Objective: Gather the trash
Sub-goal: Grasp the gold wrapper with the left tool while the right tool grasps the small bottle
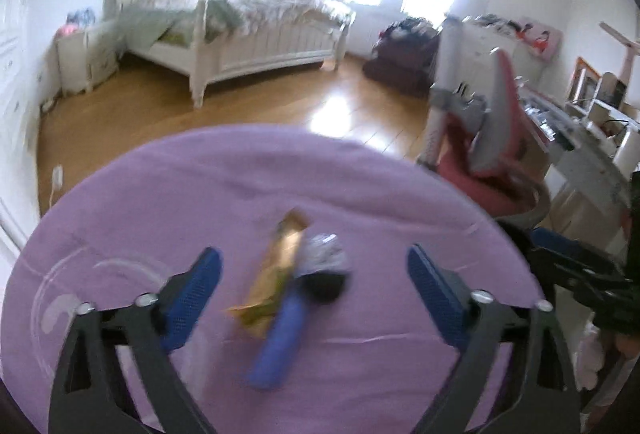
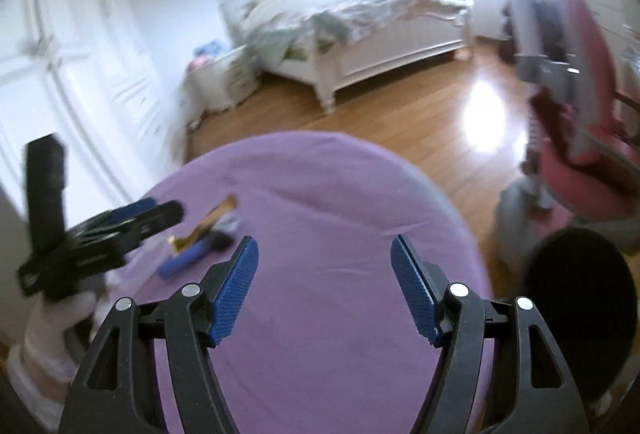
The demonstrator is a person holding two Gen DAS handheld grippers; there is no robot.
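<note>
Right in the middle of the purple-covered bench sits the little heap of trash: a gold wrapper, a blue tube-shaped wrapper lying just beside it on the right and touching it, and a grey-and-black crumpled scrap at the far end of the tube. The pictures are blurred, so I can't name the pieces any closer than that. The left gripper hangs above the pile, fingers spread and nothing caught between them; the pads are clear of everything. Over on the right, the right gripper has its fingers spread too, holding nothing, over bare purple cloth. From its view the left gripper shows at the left edge, in a white-gloved hand. A dark round bin mouth sits at the near right, probably where this all goes. A clear plastic container lies on the bench left of the pile.

The step looks like a first pick. The smart play, I'd say: come down straddling one piece, the gold wrapper, across its narrow width, and close only once the pads are level with it, so the neighbours don't get dragged off.
</note>
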